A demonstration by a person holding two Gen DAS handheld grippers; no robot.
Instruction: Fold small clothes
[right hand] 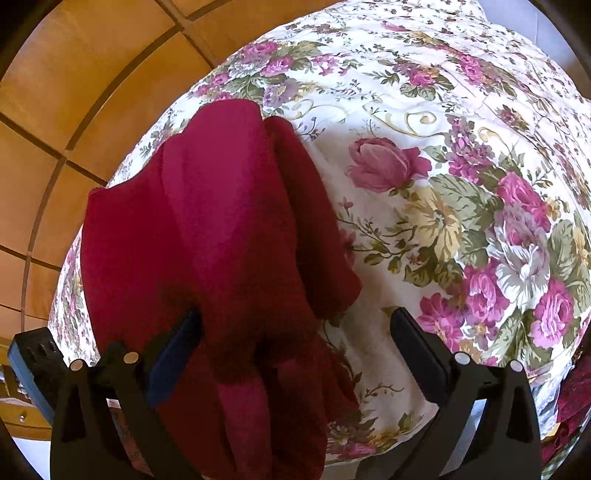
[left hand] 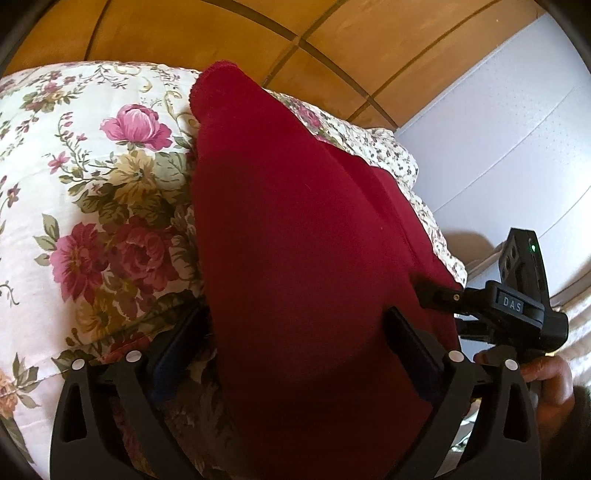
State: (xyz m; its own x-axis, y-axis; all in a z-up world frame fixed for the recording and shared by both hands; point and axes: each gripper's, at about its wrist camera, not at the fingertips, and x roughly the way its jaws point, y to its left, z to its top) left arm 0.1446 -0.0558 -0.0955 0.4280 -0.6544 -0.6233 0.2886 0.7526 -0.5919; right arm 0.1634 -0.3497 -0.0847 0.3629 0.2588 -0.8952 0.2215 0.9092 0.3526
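A dark red knitted garment [left hand: 295, 221] lies lengthwise on a floral quilt [left hand: 92, 184]. My left gripper [left hand: 295, 314] is open wide, with the red cloth filling the gap between its fingers; the pads stand at the cloth's two sides without squeezing it. In the right wrist view the same garment [right hand: 207, 229] lies in loose folds at the left. My right gripper [right hand: 295, 314] is open too: its left finger [right hand: 173, 354] rests over the red cloth and its right finger [right hand: 417, 347] hangs over bare quilt [right hand: 443, 184]. The right gripper's body [left hand: 517, 306] shows at the garment's right edge.
The bed's edge runs close behind the garment, and beyond it is an orange tiled floor [left hand: 221, 29]. A white wall or cabinet [left hand: 517, 129] stands at the right. A hand [left hand: 550, 380] holds the right gripper. More floral quilt spreads to the right [right hand: 517, 240].
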